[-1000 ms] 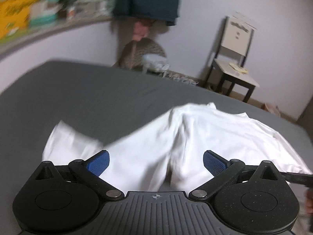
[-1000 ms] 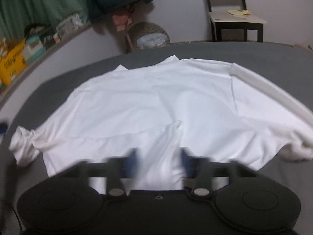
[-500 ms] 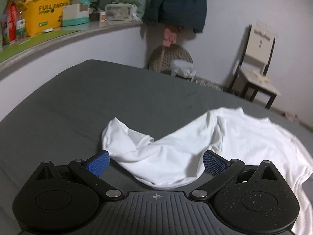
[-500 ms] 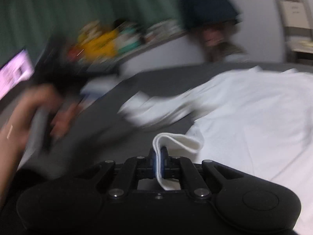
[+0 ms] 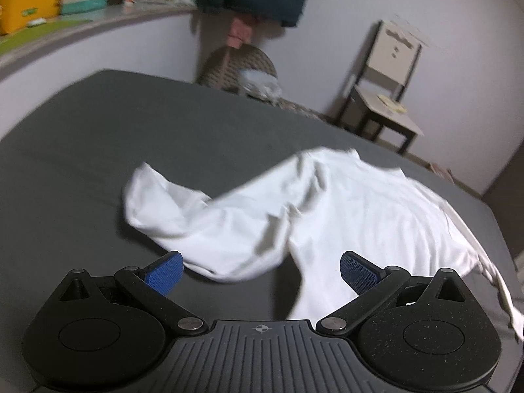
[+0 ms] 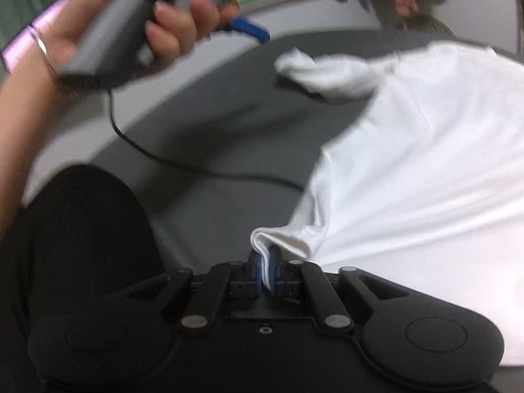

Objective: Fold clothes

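The right gripper [image 6: 267, 273] pinches a folded hem of the white shirt [image 6: 425, 163], which spreads ahead and rightward over the grey bed [image 5: 98, 137]. The left gripper [image 5: 260, 270] is spread wide, the crumpled shirt just ahead.

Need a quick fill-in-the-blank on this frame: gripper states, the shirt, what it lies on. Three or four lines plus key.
1. The right gripper is shut on a fold of the ______ shirt.
2. The left gripper has its jaws ______, with nothing between them.
3. The shirt lies on a ______ sheet.
4. Against the far wall stands a ______ with dark legs.

Missing words: white; open; grey; chair
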The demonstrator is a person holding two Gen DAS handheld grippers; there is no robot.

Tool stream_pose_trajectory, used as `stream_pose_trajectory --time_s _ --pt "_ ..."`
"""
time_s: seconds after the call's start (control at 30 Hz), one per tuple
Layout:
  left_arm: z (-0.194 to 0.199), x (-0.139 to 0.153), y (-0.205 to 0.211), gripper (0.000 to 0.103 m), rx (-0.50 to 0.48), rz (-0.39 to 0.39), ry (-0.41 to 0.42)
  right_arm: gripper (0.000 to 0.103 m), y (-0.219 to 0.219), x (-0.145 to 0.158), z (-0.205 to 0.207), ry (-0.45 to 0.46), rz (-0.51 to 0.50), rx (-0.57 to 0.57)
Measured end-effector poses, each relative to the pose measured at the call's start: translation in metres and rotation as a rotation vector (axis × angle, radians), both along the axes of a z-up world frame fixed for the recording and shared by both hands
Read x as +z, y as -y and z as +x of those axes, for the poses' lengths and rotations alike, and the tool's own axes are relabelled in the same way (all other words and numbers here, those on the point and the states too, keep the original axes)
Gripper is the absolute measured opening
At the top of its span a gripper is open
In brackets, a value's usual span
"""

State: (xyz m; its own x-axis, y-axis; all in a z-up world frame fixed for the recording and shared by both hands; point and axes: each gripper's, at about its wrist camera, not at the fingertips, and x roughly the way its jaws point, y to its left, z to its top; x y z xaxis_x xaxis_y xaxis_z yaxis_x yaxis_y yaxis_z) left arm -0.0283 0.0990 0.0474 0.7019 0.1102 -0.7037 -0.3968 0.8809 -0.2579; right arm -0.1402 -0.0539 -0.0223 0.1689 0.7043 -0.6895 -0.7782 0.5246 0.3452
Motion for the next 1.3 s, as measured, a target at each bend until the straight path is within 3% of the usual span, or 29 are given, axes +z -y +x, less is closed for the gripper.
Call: stream_pose_trajectory --time_s 0.03,0.1,0.13,0.23,0.33,0.47,0.6,0.73,0.83,0.93,0.97,1.13,1.23,1.3 --pt "0.003 -0.004 0.004 0.102 -0.023 -0.01 -0.013 0.014 0.002 -0.003 0.0 -0.013 -0.003 -0.017" --pt "0.009 -0.012 0.013 0.102 -0.066 -0.019 -0.039 0.042 0.013 0.004 0.001 -0.036 0.031 -0.055" --pt "0.01 -0.012 0.017 0.102 -0.077 -0.009 -0.042 0.046 0.021 0.009 0.001 -0.039 0.051 -0.081" --pt "0.01 -0.01 0.028 0.102 -0.094 0.03 -0.031 0.049 0.073 0.033 -0.003 0.075 0.094 -0.269" --pt "0.011 -0.008 0.035 0.102 -0.109 0.021 -0.013 0.05 0.143 0.048 0.013 0.203 -0.006 -0.578" --pt "0.014 -0.013 0.041 0.102 -0.144 -0.07 0.007 0.05 0.241 0.049 0.058 0.218 -0.085 -0.834" --pt "0.018 -0.022 0.049 0.102 -0.171 -0.137 0.021 0.049 0.311 0.036 0.09 0.115 -0.019 -0.793" --pt "0.018 -0.026 0.056 0.102 -0.179 -0.122 0.04 0.047 0.328 0.023 0.114 0.141 0.025 -0.617" --pt "0.018 -0.029 0.059 0.102 -0.191 -0.116 0.051 0.047 0.331 0.013 0.143 0.014 0.095 -0.521" --pt "0.023 -0.033 0.064 0.102 -0.215 -0.121 0.041 0.021 0.332 0.002 0.154 -0.07 0.096 -0.515" --pt "0.024 -0.035 0.067 0.102 -0.228 -0.116 0.038 0.004 0.331 0.001 0.154 -0.084 0.091 -0.519" --pt "0.026 -0.038 0.086 0.102 -0.313 -0.049 0.012 0.004 0.34 0.027 0.118 -0.077 0.117 -0.588" --pt "0.026 -0.036 0.095 0.102 -0.349 -0.028 -0.001 0.004 0.359 0.053 0.077 -0.134 0.158 -0.676" --pt "0.025 -0.036 0.099 0.102 -0.37 -0.027 -0.006 0.003 0.364 0.063 0.05 -0.192 0.134 -0.728"
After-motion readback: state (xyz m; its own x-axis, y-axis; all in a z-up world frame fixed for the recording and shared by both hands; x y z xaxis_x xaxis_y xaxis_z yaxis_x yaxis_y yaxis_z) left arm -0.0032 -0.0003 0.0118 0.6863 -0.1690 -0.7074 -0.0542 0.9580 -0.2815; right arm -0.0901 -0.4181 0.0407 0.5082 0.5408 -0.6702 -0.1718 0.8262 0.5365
